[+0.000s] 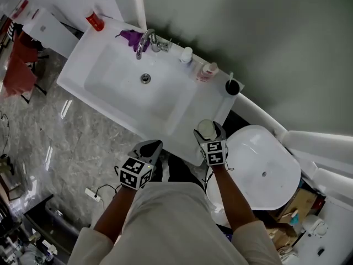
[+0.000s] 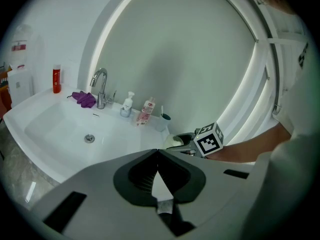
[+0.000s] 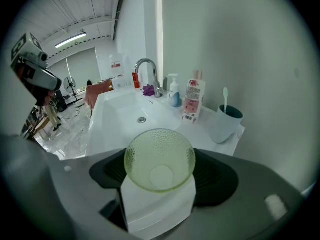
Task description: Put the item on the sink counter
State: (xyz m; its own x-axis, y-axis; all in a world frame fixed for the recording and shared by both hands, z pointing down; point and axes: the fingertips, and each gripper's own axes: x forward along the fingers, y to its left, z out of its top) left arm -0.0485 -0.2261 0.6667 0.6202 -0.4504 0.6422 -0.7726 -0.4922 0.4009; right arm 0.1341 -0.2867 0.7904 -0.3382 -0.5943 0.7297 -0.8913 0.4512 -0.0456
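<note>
My right gripper [image 1: 209, 130] is shut on a small pale green glass bowl [image 1: 207, 128], held over the front right corner of the white sink counter [image 1: 182, 139]. In the right gripper view the dimpled bowl [image 3: 159, 159] sits between the dark pads [image 3: 215, 179], its opening facing the camera, with the counter [image 3: 200, 134] just beyond. My left gripper [image 1: 152, 147] hangs in front of the counter's edge, jaws shut with nothing between them [image 2: 158, 155]. From the left gripper view, the bowl [image 2: 174, 141] and the right gripper's marker cube [image 2: 209, 139] show to the right.
On the counter stand a chrome faucet [image 1: 144, 40], a purple cloth [image 1: 131, 36], a red bottle [image 1: 95, 21], a white soap dispenser [image 1: 186, 54], a pink bottle [image 1: 208, 71] and a cup with a toothbrush [image 1: 232, 86]. A white toilet [image 1: 259, 167] stands right of the sink.
</note>
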